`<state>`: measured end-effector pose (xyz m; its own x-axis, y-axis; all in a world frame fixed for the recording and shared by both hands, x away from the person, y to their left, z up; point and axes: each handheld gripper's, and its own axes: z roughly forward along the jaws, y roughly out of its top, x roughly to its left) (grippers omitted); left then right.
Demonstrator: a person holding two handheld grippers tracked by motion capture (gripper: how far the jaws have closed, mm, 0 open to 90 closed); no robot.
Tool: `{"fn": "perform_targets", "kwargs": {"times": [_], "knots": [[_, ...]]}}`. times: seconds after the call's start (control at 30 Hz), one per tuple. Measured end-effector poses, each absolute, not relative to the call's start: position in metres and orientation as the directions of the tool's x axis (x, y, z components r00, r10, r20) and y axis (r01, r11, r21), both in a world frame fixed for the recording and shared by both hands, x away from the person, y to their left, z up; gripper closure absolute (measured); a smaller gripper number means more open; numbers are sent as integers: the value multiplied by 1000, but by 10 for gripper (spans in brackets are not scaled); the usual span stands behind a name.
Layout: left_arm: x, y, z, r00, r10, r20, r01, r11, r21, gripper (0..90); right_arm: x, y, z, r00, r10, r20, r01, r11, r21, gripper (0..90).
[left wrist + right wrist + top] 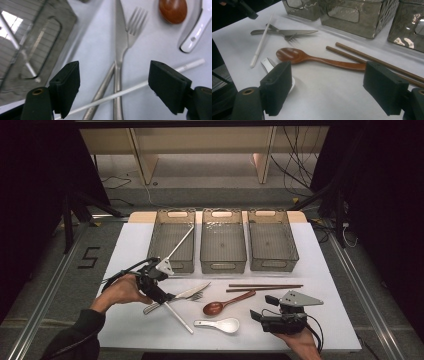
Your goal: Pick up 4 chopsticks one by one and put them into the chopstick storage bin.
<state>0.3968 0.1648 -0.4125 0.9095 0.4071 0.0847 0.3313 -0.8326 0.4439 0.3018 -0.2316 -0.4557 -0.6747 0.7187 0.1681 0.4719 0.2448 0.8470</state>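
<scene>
My left gripper (pixel 166 295) hovers open over a crossed pile of cutlery at the table's front left. Between its jaws (pixel 113 75) lie a steel knife (pixel 119 37), a fork (pixel 135 20) and a white chopstick (pixel 140 86) across their handles; the pads touch none of them. A second white chopstick (pixel 181 242) leans in the left basket (pixel 172 265). My right gripper (pixel 263 307) rests open near the front right, with nothing between its jaws (pixel 327 82). Ahead of it lie a wooden spoon (pixel 294 55), a white ceramic spoon (pixel 268 63) and two brown chopsticks (pixel 367 56).
Three grey mesh baskets stand in a row at the back of the white table (pixel 330 320); the middle basket (pixel 223 262) and the right basket (pixel 273 265) hold nothing. Bare tabletop lies between the baskets and the cutlery. A dark floor and cables surround the table.
</scene>
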Motion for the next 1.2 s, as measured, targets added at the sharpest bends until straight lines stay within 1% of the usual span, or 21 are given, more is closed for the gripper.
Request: {"fn": "perform_targets", "kwargs": {"times": [0.17, 0.4, 0.53, 0.67, 0.77, 0.9, 0.97, 1.03, 1.2], "knots": [[387, 161, -422, 933, 350, 80, 289, -864, 413, 233, 302, -232, -456, -674, 719, 168, 472, 245, 847, 239], [376, 156, -433, 962, 257, 88, 215, -919, 331, 228, 302, -231, -455, -675, 718, 170, 472, 244, 847, 239], [373, 154, -438, 969, 227, 94, 187, -930, 316, 218, 302, -232, -456, -675, 718, 171, 473, 243, 847, 239], [371, 152, -443, 978, 190, 88, 155, -940, 302, 231, 302, -232, -456, -675, 717, 174, 476, 243, 845, 239], [371, 151, -446, 980, 168, 102, 133, -950, 282, 265, 302, -231, -456, -675, 716, 175, 476, 243, 845, 239], [372, 151, -450, 982, 137, 129, 100, -961, 259, 335, 302, -232, -456, -675, 716, 177, 478, 241, 845, 239], [371, 150, -451, 985, 112, 129, 78, -966, 248, 368, 302, -232, -456, -676, 715, 179, 479, 241, 844, 239], [371, 149, -452, 985, 104, 137, 68, -967, 248, 392, 302, -231, -457, -675, 715, 181, 481, 241, 843, 239], [372, 145, -455, 987, 52, 151, 20, -978, 205, 447, 303, -232, -457, -675, 714, 187, 484, 237, 842, 239]]}}
